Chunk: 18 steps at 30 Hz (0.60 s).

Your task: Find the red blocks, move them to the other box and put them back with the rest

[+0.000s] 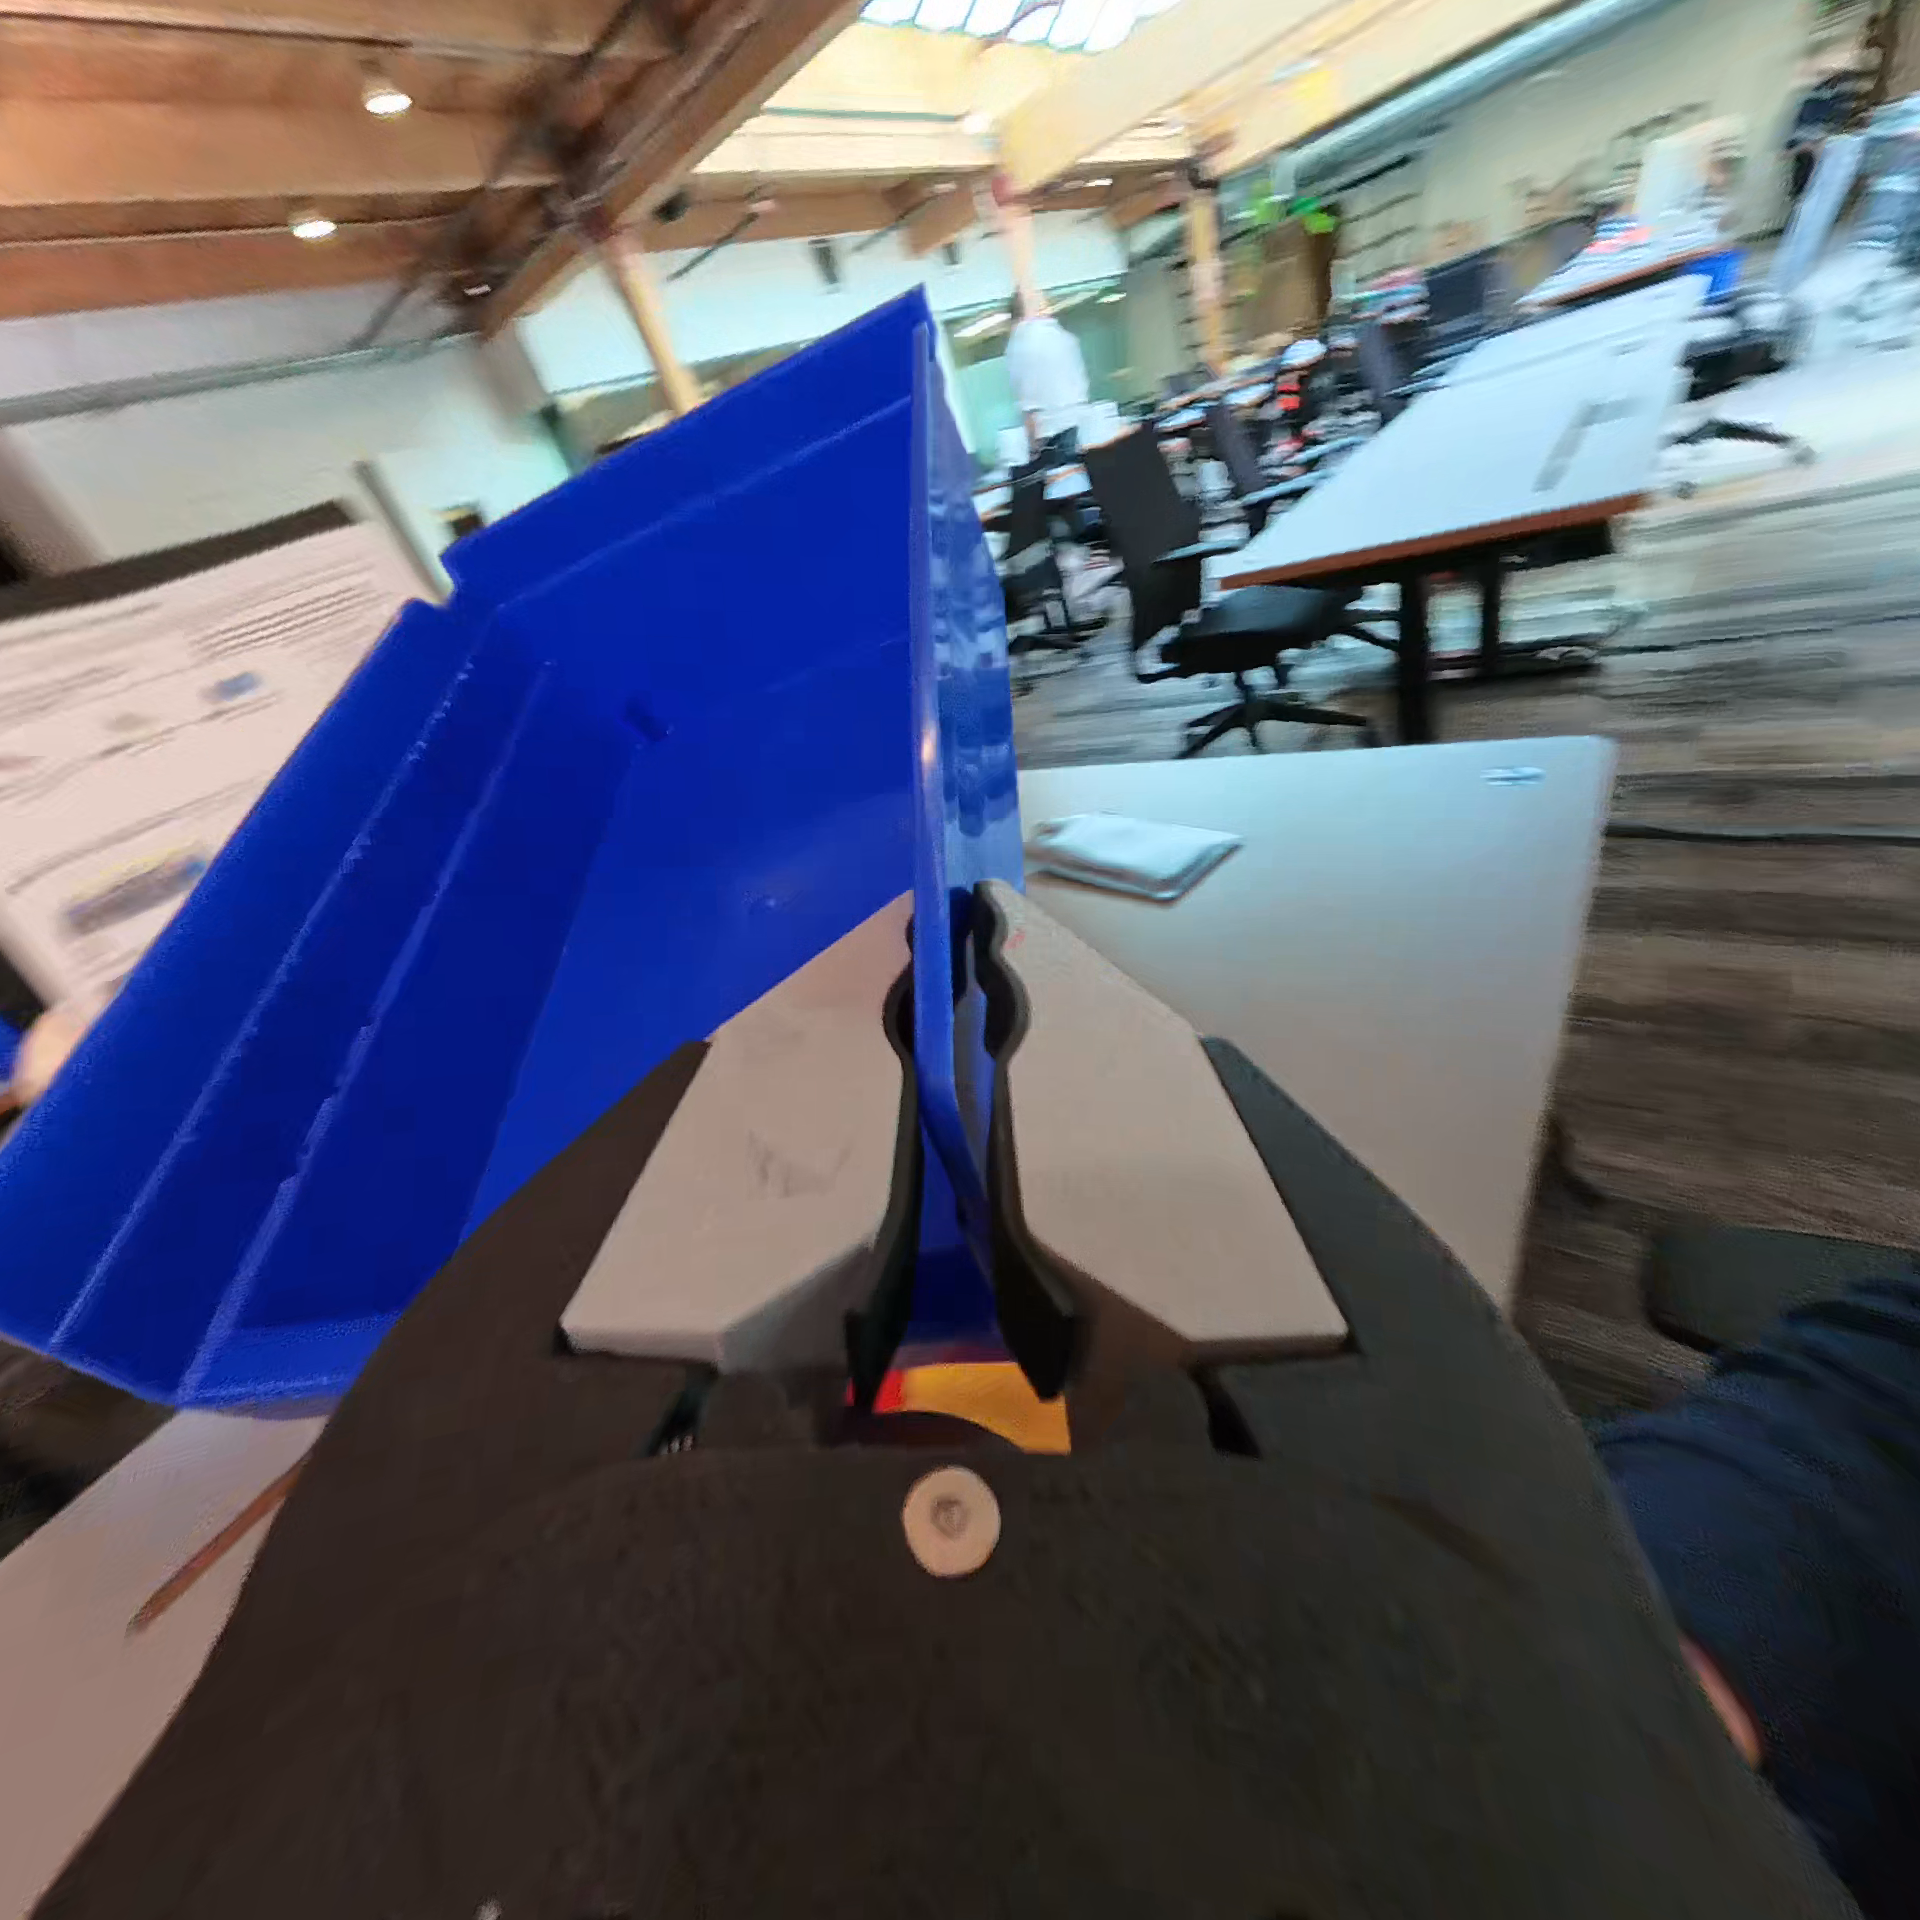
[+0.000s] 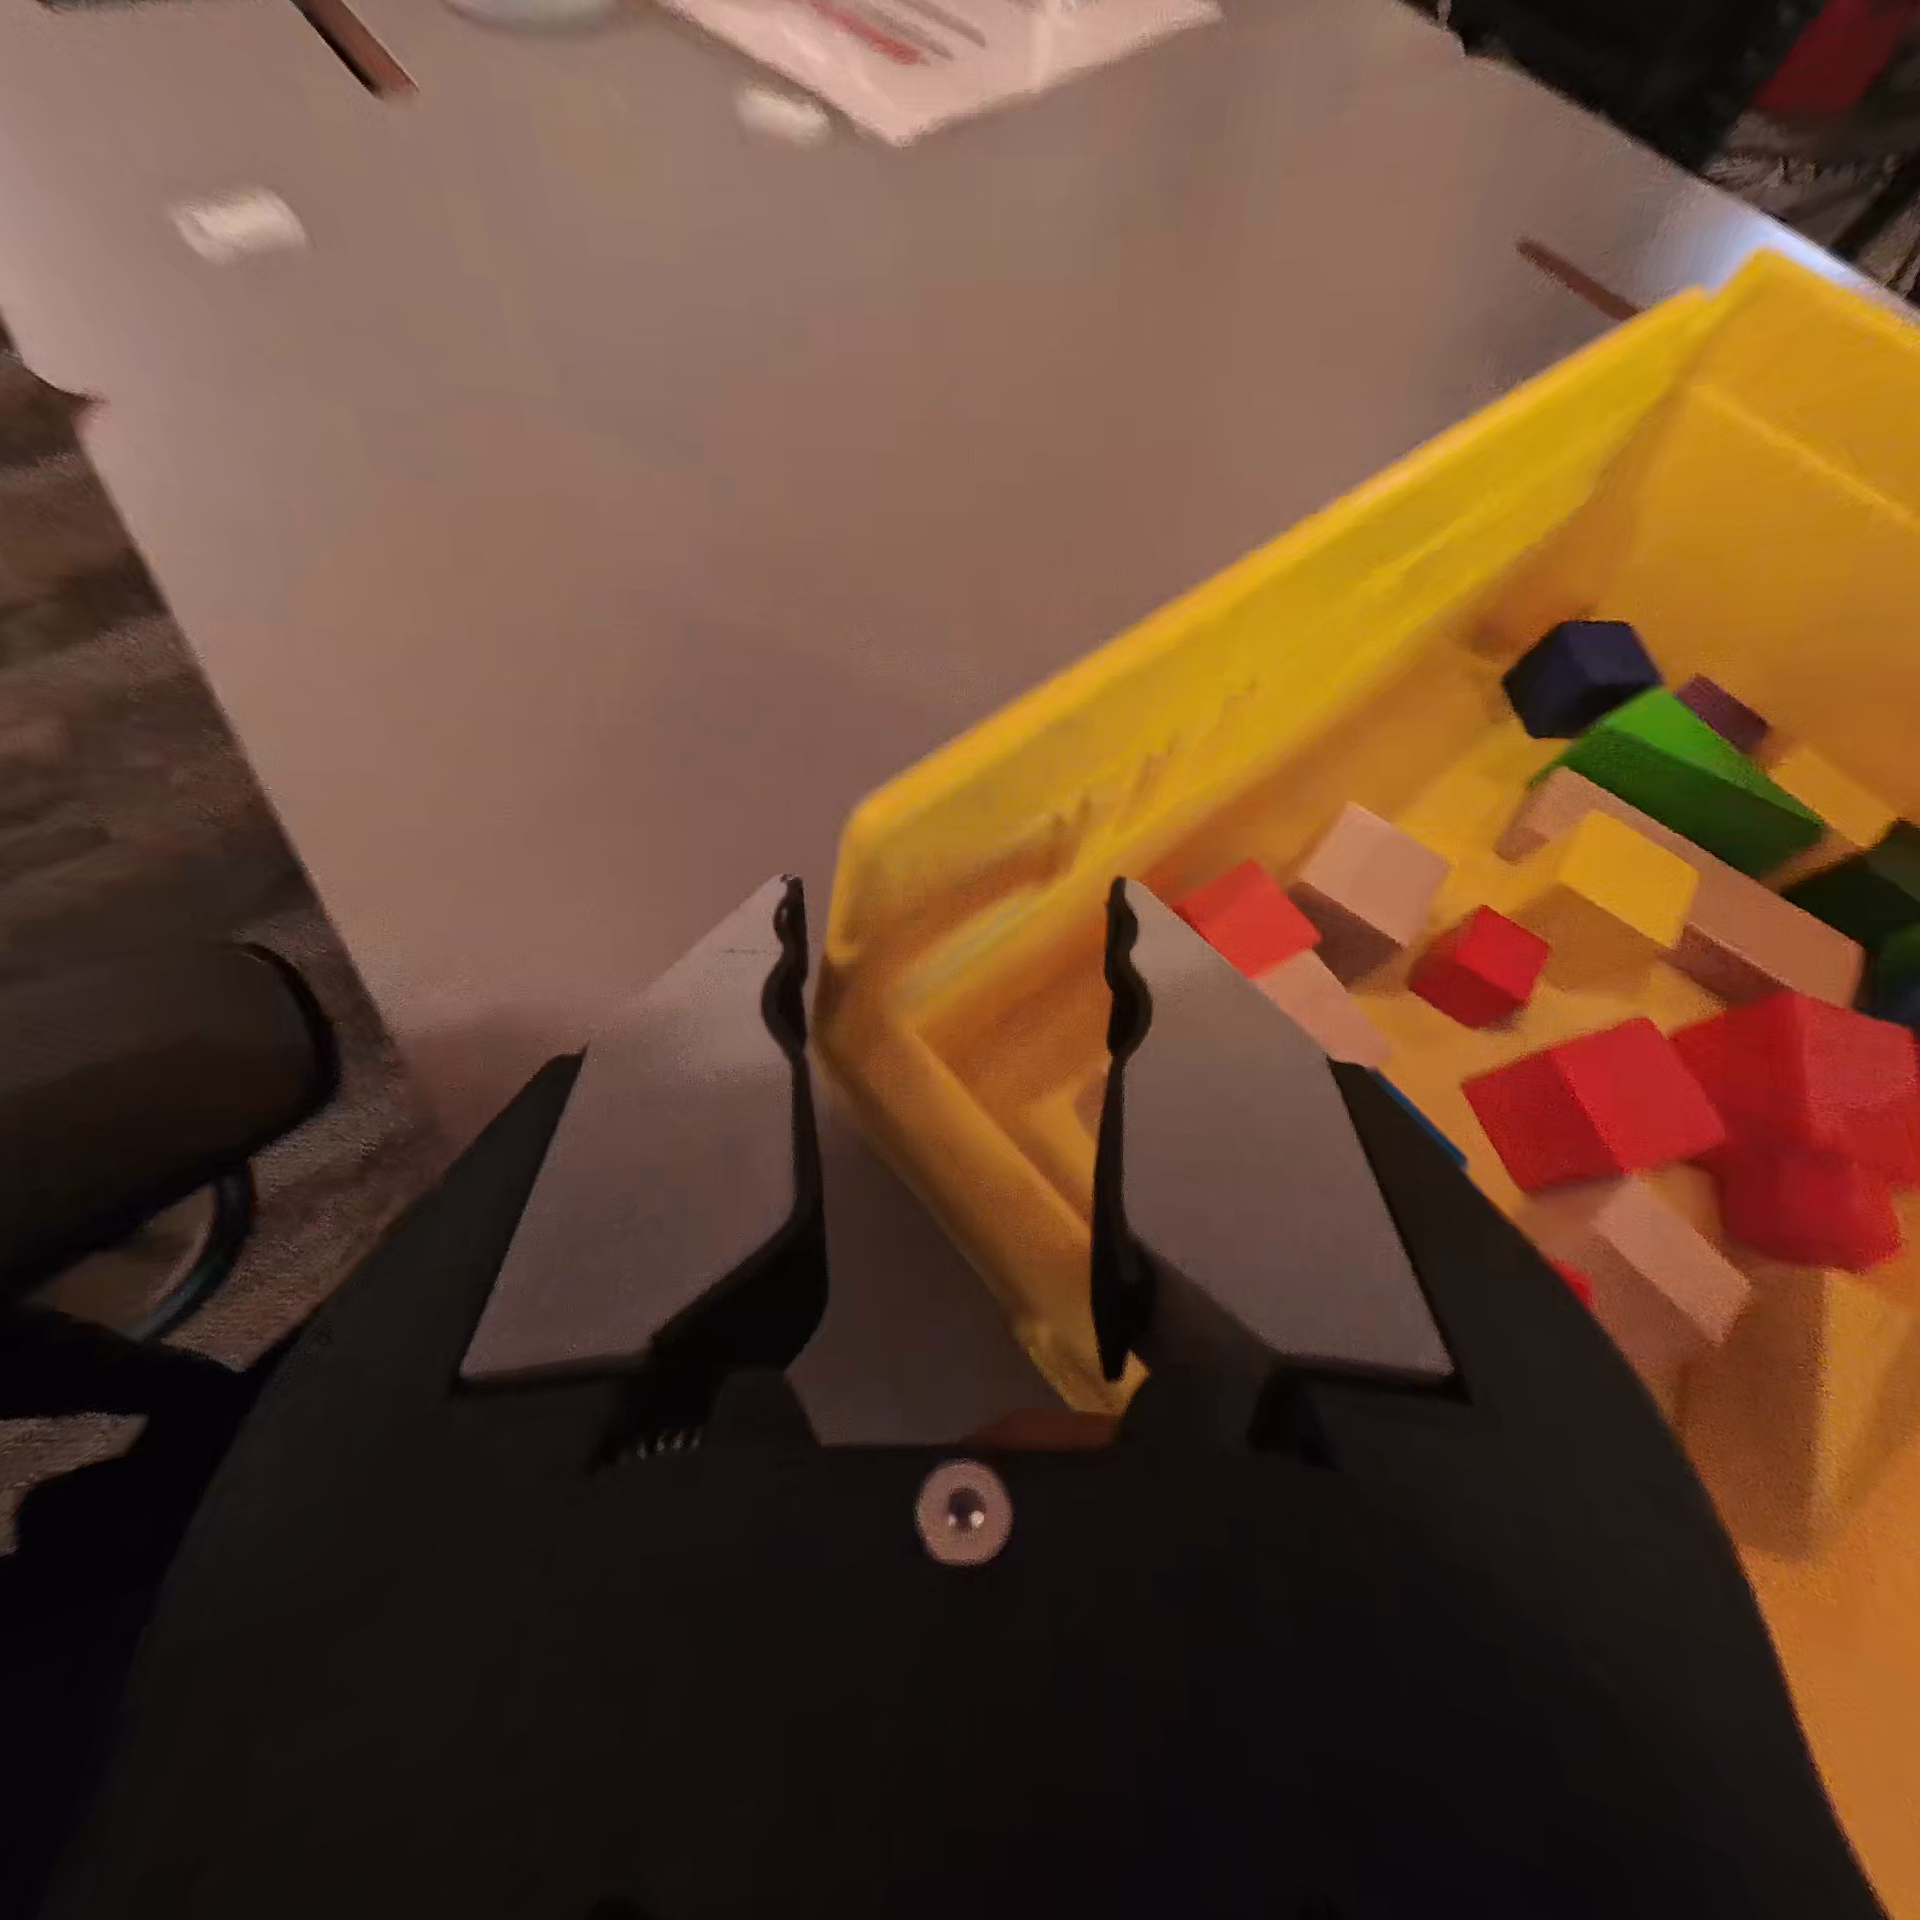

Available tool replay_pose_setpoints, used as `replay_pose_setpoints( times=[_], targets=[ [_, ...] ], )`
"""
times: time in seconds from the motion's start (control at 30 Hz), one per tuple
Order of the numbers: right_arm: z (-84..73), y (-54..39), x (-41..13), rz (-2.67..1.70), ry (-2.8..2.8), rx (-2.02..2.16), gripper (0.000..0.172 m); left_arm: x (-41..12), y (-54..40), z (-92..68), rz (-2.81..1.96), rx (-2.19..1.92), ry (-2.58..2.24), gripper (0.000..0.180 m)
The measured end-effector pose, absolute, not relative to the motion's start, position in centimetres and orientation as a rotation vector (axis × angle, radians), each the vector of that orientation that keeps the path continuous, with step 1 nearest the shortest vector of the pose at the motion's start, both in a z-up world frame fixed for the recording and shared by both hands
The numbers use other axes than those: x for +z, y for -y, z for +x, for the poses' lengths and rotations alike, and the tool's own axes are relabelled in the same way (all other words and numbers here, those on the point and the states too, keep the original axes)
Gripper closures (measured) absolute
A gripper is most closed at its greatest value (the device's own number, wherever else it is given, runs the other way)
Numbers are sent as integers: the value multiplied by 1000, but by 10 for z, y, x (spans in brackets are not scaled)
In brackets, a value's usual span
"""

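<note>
Clearly late in the task: the left gripper [image 1: 951, 997] has its fingers [image 1: 1049, 1039] clamped tight on one thin wall of the blue box [image 1: 582, 852], which is lifted off the desk [image 1: 1351, 914] and tipped steeply beyond the fingertips; what shows of its inside looks empty. The right gripper [image 2: 956, 997] stands with fingers [image 2: 686, 1060] wide apart, straddling the near corner of the yellow box [image 2: 1195, 727] without pressing on it. Just past and to the right of its fingertips, inside that box, several red blocks [image 2: 1600, 1112] lie mixed with green, yellow, dark blue and pale ones. Judging by this, the reds appear already returned to the rest; probably only setting the blue box down remains.
</note>
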State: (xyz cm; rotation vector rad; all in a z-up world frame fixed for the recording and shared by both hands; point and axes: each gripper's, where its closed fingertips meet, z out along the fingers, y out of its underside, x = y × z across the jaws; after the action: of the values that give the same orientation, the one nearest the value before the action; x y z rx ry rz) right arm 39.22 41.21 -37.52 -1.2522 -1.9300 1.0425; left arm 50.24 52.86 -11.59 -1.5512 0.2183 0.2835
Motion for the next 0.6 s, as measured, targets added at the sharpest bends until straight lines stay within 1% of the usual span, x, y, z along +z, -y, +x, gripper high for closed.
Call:
replay_pose_setpoints(
  times=[0.07,0.13,0.27,0.3,0.33,0.43,0.47,0.53,0.57,0.6],
  targets=[
    [406,-404,-367,-1250,1920,1184,120,-113,-542,528,-1563,199,-284,178],
    [428,-425,-374,-1269,1912,1128,116,-116,-555,544,-1591,180,-339,178],
    [504,-470,-364,-1176,1818,1156,121,-143,-597,558,-1634,172,-361,178],
    [524,-484,-357,-1127,1770,1133,122,-153,-608,560,-1647,152,-343,178],
    [542,-502,-346,-1088,1699,1089,127,-166,-620,562,-1663,137,-325,178],
    [587,-564,-294,-1044,1432,966,138,-219,-650,575,-1739,124,-304,178],
    [598,-584,-276,-1059,1366,940,138,-239,-659,582,-1767,119,-303,177],
    [610,-612,-258,-1120,1326,917,132,-276,-673,595,-1819,81,-278,177],
    [611,-620,-261,-1152,1372,906,123,-284,-679,597,-1806,25,-228,177],
    [609,-628,-269,-1192,1412,890,120,-290,-684,593,-1804,-14,-174,173]
  ],
)
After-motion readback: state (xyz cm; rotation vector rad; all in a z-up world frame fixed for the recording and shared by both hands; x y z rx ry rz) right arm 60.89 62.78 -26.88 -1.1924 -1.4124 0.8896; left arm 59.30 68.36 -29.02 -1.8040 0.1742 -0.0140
